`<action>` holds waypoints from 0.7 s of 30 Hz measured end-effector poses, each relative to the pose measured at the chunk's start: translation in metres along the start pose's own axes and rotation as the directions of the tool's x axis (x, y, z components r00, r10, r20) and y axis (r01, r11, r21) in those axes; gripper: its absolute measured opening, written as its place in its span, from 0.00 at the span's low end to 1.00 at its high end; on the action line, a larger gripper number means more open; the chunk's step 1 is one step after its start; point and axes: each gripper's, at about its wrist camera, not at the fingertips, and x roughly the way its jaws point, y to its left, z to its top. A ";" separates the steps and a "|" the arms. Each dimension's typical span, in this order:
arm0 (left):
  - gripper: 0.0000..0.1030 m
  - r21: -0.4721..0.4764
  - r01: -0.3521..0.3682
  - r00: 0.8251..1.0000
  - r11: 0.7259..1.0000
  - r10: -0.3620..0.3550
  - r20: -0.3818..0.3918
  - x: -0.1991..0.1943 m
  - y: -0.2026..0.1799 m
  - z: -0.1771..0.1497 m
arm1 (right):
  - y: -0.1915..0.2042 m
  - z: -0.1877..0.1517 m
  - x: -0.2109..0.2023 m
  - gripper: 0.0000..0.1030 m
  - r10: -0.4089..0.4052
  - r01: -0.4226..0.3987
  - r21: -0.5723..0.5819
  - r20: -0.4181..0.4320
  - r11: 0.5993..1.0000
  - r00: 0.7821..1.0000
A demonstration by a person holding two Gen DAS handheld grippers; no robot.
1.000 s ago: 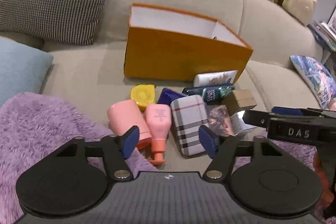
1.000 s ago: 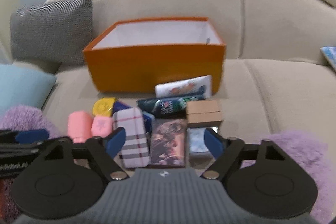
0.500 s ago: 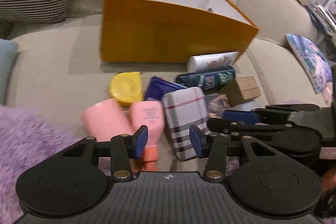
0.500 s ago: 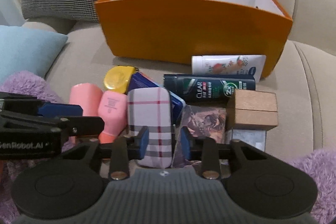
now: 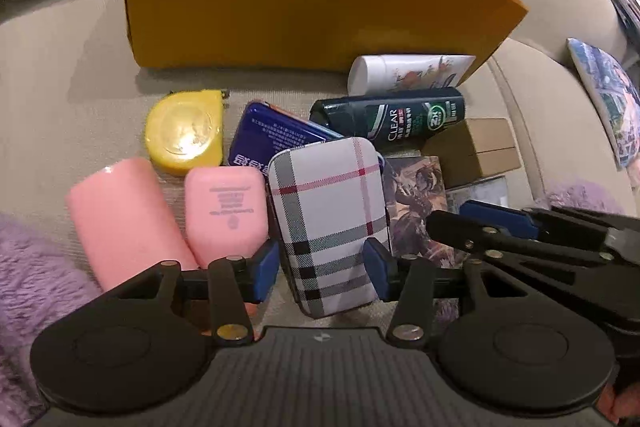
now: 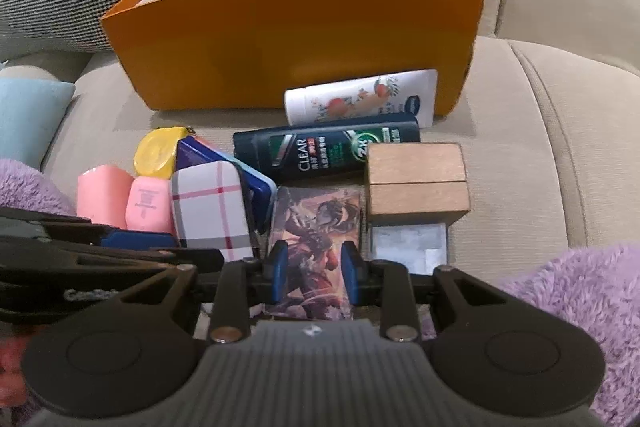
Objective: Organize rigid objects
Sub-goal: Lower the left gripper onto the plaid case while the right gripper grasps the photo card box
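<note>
The sofa (image 6: pixel 560 131) is matt woven cloth, the purple throw (image 6: pixel 568 291) fluffy. The orange box (image 6: pixel 304 39) looks like smooth card. Glossy plastic: yellow tape measure (image 5: pixel 184 131), pink bottle (image 5: pixel 120 223). The brown block (image 6: pixel 416 183) is perhaps wood.

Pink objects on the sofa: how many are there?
2. A pink cylindrical container lies leftmost; a pink rectangular plastic bottle lies between it and the plaid case. Others may be hidden.

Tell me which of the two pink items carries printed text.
The smaller pink bottle, beside the plaid case, shows printed lettering. The larger pink cylinder on its other side is plain.
</note>
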 end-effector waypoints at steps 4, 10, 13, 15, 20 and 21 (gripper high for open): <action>0.64 -0.040 0.023 1.000 0.999 -0.023 -0.001 0.010 0.003 0.001 | -0.009 0.000 0.002 0.30 0.003 -0.003 0.035 -0.009 0.999 1.000; 0.47 -0.031 0.042 0.999 0.999 -0.041 0.031 0.002 0.004 -0.001 | -0.011 -0.001 0.010 0.30 0.031 -0.029 0.062 -0.030 0.998 0.999; 0.35 -0.024 0.052 0.997 0.998 -0.051 0.055 -0.009 0.004 -0.001 | -0.011 -0.001 0.014 0.30 0.031 -0.028 0.068 -0.039 0.997 0.999; 0.30 -0.018 0.059 0.996 0.998 -0.058 0.074 -0.015 0.003 -0.003 | -0.015 -0.001 0.017 0.33 0.033 -0.028 0.088 -0.050 0.996 0.998; 0.29 -0.032 0.082 0.993 0.996 -0.079 0.086 -0.023 0.004 -0.003 | -0.014 0.000 0.020 0.51 0.076 -0.071 0.105 -0.048 0.992 0.996; 0.30 -0.036 0.077 0.994 0.996 -0.074 0.085 -0.022 0.004 -0.001 | -0.014 -0.001 0.021 0.55 0.082 -0.077 0.105 -0.046 0.992 0.996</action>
